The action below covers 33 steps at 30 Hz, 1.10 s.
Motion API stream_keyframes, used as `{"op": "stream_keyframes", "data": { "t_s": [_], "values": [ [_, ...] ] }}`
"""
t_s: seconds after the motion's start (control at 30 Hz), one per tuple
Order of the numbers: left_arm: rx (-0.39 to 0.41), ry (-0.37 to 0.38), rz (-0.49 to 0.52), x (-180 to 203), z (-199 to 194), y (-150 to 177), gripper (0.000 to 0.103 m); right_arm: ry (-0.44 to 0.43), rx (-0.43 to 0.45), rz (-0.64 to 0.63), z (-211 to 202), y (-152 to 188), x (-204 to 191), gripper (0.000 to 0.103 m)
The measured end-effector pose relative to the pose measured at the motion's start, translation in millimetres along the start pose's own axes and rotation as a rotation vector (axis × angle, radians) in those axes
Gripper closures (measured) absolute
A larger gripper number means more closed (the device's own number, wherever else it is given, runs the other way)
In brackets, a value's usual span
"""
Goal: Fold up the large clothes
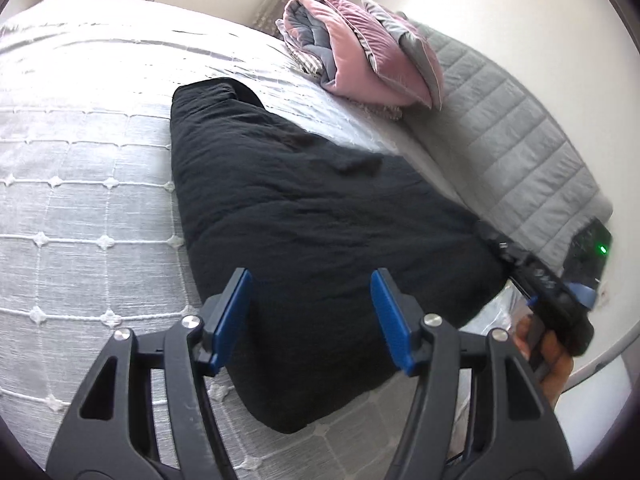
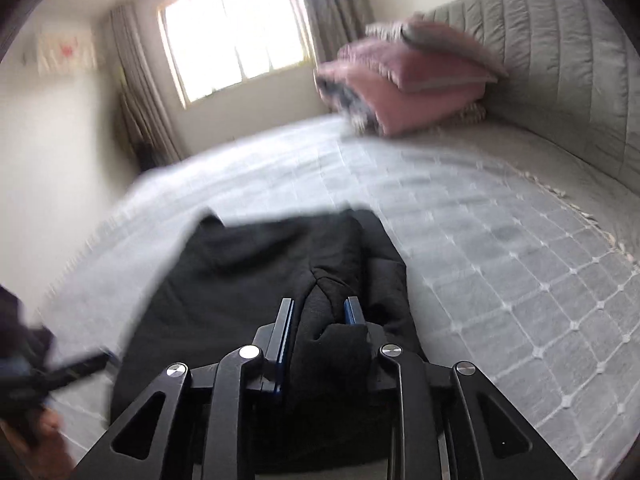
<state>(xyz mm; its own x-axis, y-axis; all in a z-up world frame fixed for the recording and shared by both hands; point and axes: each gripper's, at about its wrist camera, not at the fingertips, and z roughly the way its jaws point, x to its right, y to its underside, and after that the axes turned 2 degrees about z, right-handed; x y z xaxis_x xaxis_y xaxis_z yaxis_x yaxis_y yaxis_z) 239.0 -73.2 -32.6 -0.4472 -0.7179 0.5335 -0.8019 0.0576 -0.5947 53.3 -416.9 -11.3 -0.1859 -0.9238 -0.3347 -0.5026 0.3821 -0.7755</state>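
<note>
**Operator:** Black fabric fills my right gripper (image 2: 319, 312); a bunched fold of the black garment (image 2: 256, 272) sits between the blue pads (image 2: 285, 328), and they are pinched onto it. That view is smeared, so I can't read the edges of the cloth well.

**Observer:** And your left one?

**Operator:** My left gripper (image 1: 311, 312) stands with its jaws apart and nothing between them. It hangs just above the near part of the garment (image 1: 288, 216), without touching it as far as I can see. Ahead of its fingers the cloth stretches away across the white bedspread (image 1: 80, 200), narrowing toward the far end.

**Observer:** Where is the other tool from there?

**Operator:** Off to the right of my left gripper, at the garment's right corner, I see the right gripper's dark body (image 1: 548, 292) with a hand (image 1: 552, 356) around its grip. From the right wrist view, the left hand (image 2: 48, 428) shows at the lower left edge, blurred.

**Observer:** Anything else on the bed?

**Operator:** Beyond the garment, well apart from it, folded pink and grey bedding (image 1: 360, 48) is piled against the grey quilted headboard (image 1: 520, 128). Past my right gripper, a bright window (image 2: 236, 32) with curtains (image 2: 140, 92) sits on the far wall.
</note>
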Motion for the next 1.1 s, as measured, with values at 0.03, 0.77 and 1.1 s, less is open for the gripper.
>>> {"op": "stream_keyframes", "data": {
  "t_s": [0.03, 0.77, 1.1],
  "values": [
    [0.001, -0.007, 0.007, 1, 2, 0, 0.042, -0.025, 0.045, 0.027, -9, -4, 1, 0.080],
    [-0.017, -0.321, 0.161, 31, 56, 19, 0.069, 0.074, -0.188, 0.399, 57, 36, 94, 0.080],
    [-0.023, -0.313, 0.138, 25, 58, 19, 0.069, 0.142, -0.164, 0.351, 53, 32, 82, 0.078]
  ]
}}
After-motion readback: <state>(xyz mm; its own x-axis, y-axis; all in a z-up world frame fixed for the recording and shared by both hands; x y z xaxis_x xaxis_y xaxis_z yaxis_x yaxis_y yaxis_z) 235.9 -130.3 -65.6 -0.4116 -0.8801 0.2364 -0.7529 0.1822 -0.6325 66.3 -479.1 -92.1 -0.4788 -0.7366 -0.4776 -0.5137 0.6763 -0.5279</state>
